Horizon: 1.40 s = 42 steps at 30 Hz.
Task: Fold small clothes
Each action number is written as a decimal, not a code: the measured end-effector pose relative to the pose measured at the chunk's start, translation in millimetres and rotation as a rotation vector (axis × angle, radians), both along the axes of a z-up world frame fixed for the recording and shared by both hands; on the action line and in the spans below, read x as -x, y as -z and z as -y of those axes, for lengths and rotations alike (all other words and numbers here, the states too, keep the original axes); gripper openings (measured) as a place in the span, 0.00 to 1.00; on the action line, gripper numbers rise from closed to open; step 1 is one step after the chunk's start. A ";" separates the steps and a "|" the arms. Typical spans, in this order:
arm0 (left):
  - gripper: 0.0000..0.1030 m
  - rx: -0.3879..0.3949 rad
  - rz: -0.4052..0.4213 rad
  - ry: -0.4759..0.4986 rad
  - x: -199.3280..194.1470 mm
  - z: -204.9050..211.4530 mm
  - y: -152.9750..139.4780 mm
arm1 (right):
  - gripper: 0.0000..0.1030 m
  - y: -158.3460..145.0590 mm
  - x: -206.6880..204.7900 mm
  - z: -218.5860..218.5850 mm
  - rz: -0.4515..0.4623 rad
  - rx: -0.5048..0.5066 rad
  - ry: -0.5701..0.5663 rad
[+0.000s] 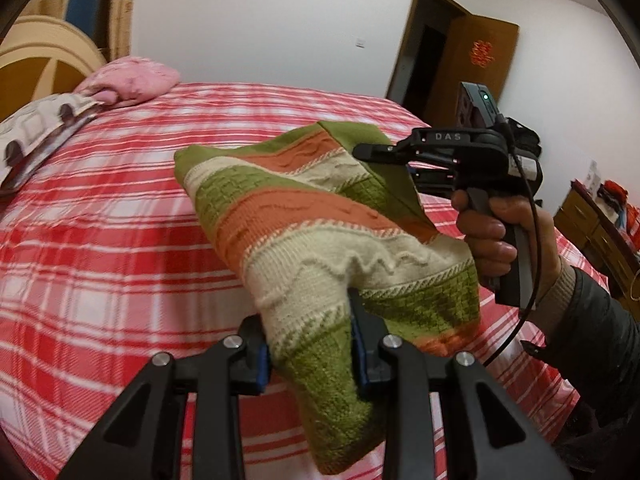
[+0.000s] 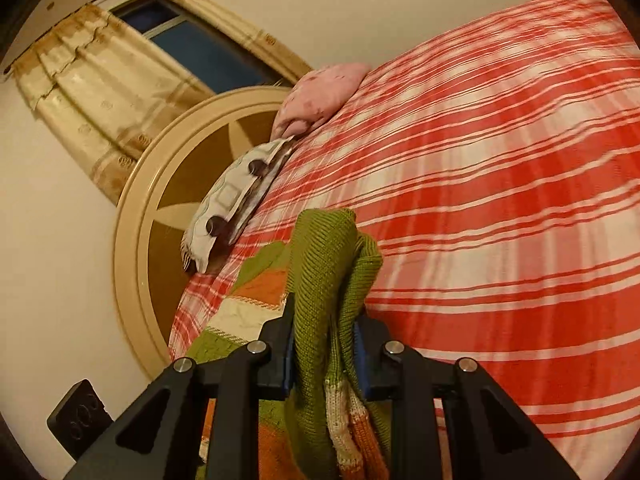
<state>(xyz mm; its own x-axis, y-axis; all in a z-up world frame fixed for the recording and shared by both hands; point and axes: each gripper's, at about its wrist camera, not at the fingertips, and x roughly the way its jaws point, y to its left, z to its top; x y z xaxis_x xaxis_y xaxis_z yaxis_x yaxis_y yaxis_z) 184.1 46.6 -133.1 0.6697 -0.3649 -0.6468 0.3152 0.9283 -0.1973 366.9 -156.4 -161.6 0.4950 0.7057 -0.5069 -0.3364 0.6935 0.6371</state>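
Note:
A small knitted sweater (image 1: pixel 312 232) with green, orange and cream stripes hangs in the air above the red plaid bed (image 1: pixel 100 240). My left gripper (image 1: pixel 310 344) is shut on its lower cream and green part. My right gripper (image 1: pixel 384 156), seen in the left wrist view at the right, is shut on the sweater's green upper edge. In the right wrist view the right gripper (image 2: pixel 326 344) pinches bunched green knit (image 2: pixel 328 264), with the striped part hanging down to the left. The sweater is stretched between the two grippers.
A pink pillow (image 1: pixel 128 80) and a patterned pillow (image 1: pixel 36 136) lie at the head of the bed by a round wooden headboard (image 2: pixel 168 184). A brown door (image 1: pixel 468 60) and a wooden dresser (image 1: pixel 600 232) stand beyond the bed on the right.

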 end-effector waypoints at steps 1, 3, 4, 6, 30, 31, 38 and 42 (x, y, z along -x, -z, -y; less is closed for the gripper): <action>0.31 0.002 -0.001 -0.010 0.7 -4.3 0.8 | 0.23 1.3 -0.8 -8.8 -0.003 0.001 -0.008; 0.31 0.002 -0.005 -0.031 4.1 -14.4 1.8 | 0.23 4.8 -2.5 -24.0 -0.013 0.004 -0.026; 0.31 0.003 -0.006 -0.037 5.6 -18.3 2.9 | 0.23 6.2 -3.5 -30.9 -0.019 0.005 -0.035; 0.31 0.002 -0.011 -0.054 8.9 -28.0 6.1 | 0.23 9.5 -4.8 -42.0 -0.026 0.010 -0.048; 0.31 0.051 -0.092 -0.122 22.1 -76.0 42.5 | 0.23 59.2 -20.3 -100.3 -0.126 0.064 -0.098; 0.31 0.051 -0.093 -0.121 22.3 -76.2 42.0 | 0.23 58.7 -20.4 -100.8 -0.128 0.061 -0.100; 0.31 0.060 -0.085 -0.145 26.7 -90.5 39.7 | 0.23 52.4 -19.8 -116.1 -0.110 0.082 -0.132; 0.36 0.050 -0.117 -0.142 26.0 -91.2 56.1 | 0.23 67.5 -23.8 -115.1 -0.144 0.120 -0.112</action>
